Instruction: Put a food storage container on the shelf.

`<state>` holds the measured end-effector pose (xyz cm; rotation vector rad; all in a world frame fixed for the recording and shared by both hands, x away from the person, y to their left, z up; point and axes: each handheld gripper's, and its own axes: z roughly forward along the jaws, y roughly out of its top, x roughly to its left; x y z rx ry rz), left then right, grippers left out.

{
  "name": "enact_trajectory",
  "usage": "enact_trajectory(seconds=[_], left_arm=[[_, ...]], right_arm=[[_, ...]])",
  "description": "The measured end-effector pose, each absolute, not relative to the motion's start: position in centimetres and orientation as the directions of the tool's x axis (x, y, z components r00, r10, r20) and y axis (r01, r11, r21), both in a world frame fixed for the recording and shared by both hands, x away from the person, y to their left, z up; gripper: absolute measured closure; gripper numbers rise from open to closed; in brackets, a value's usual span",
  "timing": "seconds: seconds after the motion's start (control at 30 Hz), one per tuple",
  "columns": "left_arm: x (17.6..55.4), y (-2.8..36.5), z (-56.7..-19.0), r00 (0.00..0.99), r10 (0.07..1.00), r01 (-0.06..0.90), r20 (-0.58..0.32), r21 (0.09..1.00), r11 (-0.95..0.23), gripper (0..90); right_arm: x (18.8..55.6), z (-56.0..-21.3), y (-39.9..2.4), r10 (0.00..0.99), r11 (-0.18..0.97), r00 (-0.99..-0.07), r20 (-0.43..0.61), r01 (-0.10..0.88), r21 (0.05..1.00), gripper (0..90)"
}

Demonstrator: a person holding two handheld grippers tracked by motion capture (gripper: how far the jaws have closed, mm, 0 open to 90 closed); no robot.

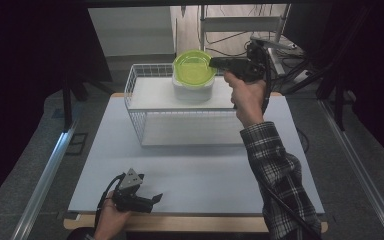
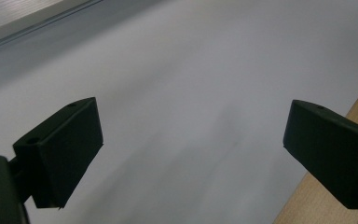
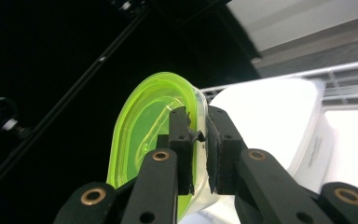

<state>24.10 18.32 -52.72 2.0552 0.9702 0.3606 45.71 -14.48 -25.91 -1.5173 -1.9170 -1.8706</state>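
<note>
Dark curtains hem in the scene, and a pale grey desk [image 1: 190, 165] with a wooden front edge fills the middle of the high view.

Nearest the person, the left tool [image 1: 150, 201] lies low on the desk close to that front edge, held in the left hand [image 1: 111, 216], with its grey three-cornered plate on top and a cable trailing behind it. Its jaws stand wide apart with nothing between them, and in the left gripper view bare desk surface runs on ahead of them, the wooden edge just off to one side.

Farther out, a white wire basket [image 1: 135, 107] sits across the back half of the desk, beyond the left tool. A white container [image 1: 192, 92] stands inside it toward the rear.

Up high, the right hand [image 1: 247, 97], with a plaid sleeve behind it, lifts the right tool [image 1: 213, 62] level over the basket. Its jaws are clamped on the rim of a clear green lid [image 1: 194, 67], one jaw on each face of the rim in the right gripper view. That lid hangs tilted directly above the white container, close to its top; whether it touches cannot be told.

Behind the right tool, a metal rack and cables fill the back of the room.
</note>
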Motion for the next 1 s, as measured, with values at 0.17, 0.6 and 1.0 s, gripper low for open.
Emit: enact_trajectory(seconds=[0.17,0.6,1.0], left_arm=[[24.1,18.3,-52.8,0.668,0.740,0.509,-0.079,0.774,-0.377,4.4],[24.1,18.1,-52.8,0.678,0.731,0.509,-0.080,0.768,-0.389,4.4],[24.1,18.0,-52.9,0.683,0.726,0.511,-0.080,0.763,-0.397,4.4]], right_arm=[[47.0,-25.8,-13.6,0.606,-0.249,-0.479,0.635,0.644,0.723,81.5],[48.6,-26.1,-12.7,0.651,-0.282,-0.401,0.644,0.660,0.696,80.1],[49.3,-26.1,-12.0,0.733,-0.243,-0.377,0.567,0.633,0.735,70.5]])
